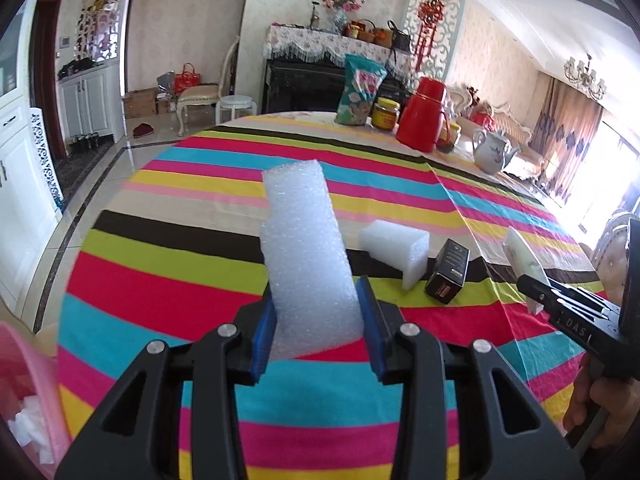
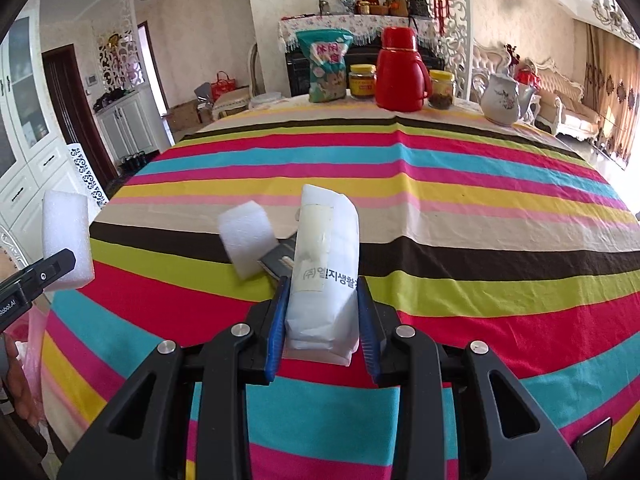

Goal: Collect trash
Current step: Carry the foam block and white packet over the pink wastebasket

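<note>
My left gripper [image 1: 318,320] is shut on a long white foam strip [image 1: 304,248] and holds it upright above the striped tablecloth [image 1: 160,272]. My right gripper [image 2: 324,316] is shut on a white paper packet with Korean print [image 2: 326,276]. It also shows at the right of the left wrist view [image 1: 524,264]. A white foam block [image 1: 396,246] and a small black box [image 1: 448,272] lie on the cloth between the grippers. The foam block [image 2: 246,236] sits just left of the packet, the box mostly hidden behind it. The held strip shows at the far left [image 2: 66,236].
A pink bin [image 1: 28,392] with white scraps stands at the lower left, beside the table. At the far edge stand a snack bag [image 2: 326,66], two jars [image 2: 362,82], a red thermos [image 2: 400,70] and a white teapot [image 2: 504,98].
</note>
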The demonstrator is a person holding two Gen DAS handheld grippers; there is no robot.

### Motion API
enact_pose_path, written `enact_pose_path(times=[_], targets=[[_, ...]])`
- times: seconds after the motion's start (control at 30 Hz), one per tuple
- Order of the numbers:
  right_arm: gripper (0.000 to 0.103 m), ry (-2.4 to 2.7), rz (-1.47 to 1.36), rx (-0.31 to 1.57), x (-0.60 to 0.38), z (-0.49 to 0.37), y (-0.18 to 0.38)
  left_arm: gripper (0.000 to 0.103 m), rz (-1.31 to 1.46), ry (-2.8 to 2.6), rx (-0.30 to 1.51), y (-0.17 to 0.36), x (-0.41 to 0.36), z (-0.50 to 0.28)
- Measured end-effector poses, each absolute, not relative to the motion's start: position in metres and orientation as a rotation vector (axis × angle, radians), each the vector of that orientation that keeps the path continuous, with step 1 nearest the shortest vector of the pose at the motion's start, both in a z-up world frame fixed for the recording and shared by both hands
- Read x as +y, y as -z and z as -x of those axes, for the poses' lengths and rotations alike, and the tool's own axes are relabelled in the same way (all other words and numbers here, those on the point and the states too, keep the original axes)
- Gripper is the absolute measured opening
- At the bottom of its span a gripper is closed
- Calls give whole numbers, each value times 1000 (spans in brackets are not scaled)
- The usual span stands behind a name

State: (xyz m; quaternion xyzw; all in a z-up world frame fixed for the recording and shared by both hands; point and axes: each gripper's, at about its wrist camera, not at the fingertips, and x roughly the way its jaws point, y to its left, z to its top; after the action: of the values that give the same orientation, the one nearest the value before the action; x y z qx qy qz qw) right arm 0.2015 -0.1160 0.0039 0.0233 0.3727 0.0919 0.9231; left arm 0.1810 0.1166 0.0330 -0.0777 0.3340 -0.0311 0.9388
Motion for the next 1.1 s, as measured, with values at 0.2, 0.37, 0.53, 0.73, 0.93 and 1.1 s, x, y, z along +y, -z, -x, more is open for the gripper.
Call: enact_pose_path(times=[0.2,0.37,0.53,0.73,0.93,1.1], targets=[[32,-231,-29,738,-91,-181,-18,38,170,17,652,-44,146,-149],[32,-277,-8,716,-63,-163,-31,38,184,-28,628,-52,174,-121],[32,-329,12,698,-32,-150,-42,38,207,-90,605,-57,209,-88],[32,-412,44,675,14,-134,-56,38,229,-183,575,-66,256,-46],[32,-518,79,657,72,-113,-68,38,244,-289,554,-73,304,-6],[32,-606,119,647,126,-95,-73,38,252,-354,546,-76,338,26]])
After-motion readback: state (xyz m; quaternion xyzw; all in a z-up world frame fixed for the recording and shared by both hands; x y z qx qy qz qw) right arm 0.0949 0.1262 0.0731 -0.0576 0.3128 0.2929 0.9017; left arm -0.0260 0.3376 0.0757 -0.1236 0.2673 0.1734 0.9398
